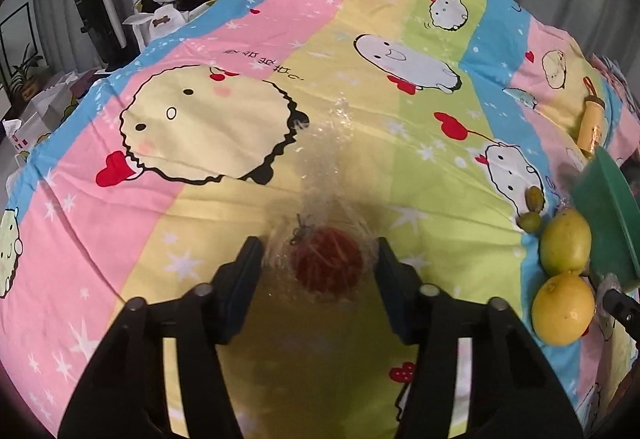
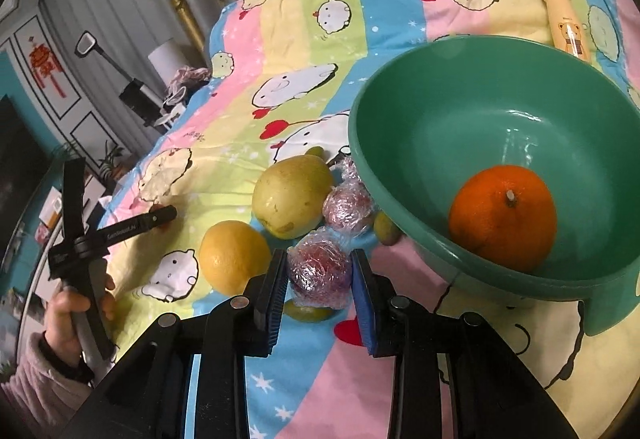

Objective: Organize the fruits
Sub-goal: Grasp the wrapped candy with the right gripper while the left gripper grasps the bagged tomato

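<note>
Wrapped red fruit (image 1: pixel 326 266), twisted tail (image 1: pixel 320 143) pointing away

An orange (image 2: pixel 503 217) lies in the bowl (image 2: pixel 404 143); lemon (image 2: pixel 234 257) and pear (image 2: pixel 290 195) lie left of it.

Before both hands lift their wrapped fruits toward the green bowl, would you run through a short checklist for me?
1. Right gripper closed on its wrapped red fruit: ok, pads on the film.
2. Left gripper gripping its wrapped red fruit: cannot tell, pads at the film's edge.
3. Green bowl has room: ok, only an orange inside.
4. Bowl upright: ok.
5. Neighbours clear of the right gripper: not ok, a lemon and a small green fruit crowd it.
</note>
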Tool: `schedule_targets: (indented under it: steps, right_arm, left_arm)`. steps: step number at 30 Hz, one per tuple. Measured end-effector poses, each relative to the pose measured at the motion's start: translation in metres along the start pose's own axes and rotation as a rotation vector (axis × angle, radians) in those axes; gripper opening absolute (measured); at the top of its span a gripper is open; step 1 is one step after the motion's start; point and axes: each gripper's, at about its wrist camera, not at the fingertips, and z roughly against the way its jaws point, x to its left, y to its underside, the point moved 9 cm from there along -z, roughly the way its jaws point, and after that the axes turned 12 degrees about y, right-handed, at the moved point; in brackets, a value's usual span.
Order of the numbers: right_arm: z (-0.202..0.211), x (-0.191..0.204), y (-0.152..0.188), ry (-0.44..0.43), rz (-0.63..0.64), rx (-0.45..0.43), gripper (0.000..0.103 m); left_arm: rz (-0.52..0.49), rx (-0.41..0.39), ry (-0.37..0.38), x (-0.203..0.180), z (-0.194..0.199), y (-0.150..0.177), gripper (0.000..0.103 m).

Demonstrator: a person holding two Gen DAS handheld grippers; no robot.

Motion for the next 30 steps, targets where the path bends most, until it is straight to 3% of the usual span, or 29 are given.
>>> schedule_targets:
  steps: [2,10,15,21,30]
  right_arm:
    - [0.0,0.0,0.001,-0.003,0.001,0.002,0.033]
    - [0.0,0.003,0.001,-0.016,0.016,0.002,0.033]
    - [0.012,0.013,-0.001,-0.061,0.043,-0.029,0.033]
    - [0.029,0.028,-0.005,-0.092,0.085,-0.087,0.033]
    - [0.048,0.034,-0.012,-0.097,0.115,-0.155,0.033]
  left_arm:
    - [0.008,-0.007,0.01,0.0,0.001,-0.001,0.033]
    - [0.003,-0.032,0.048,-0.006,0.009,-0.002,0.033]
    - [-0.018,-0.094,0.105,-0.024,0.036,-0.011,0.033]
    - [-0.094,-0.152,0.179,-0.058,0.067,-0.015,0.033]
    - [-0.197,-0.173,0.236,-0.099,0.092,-0.007,0.033]
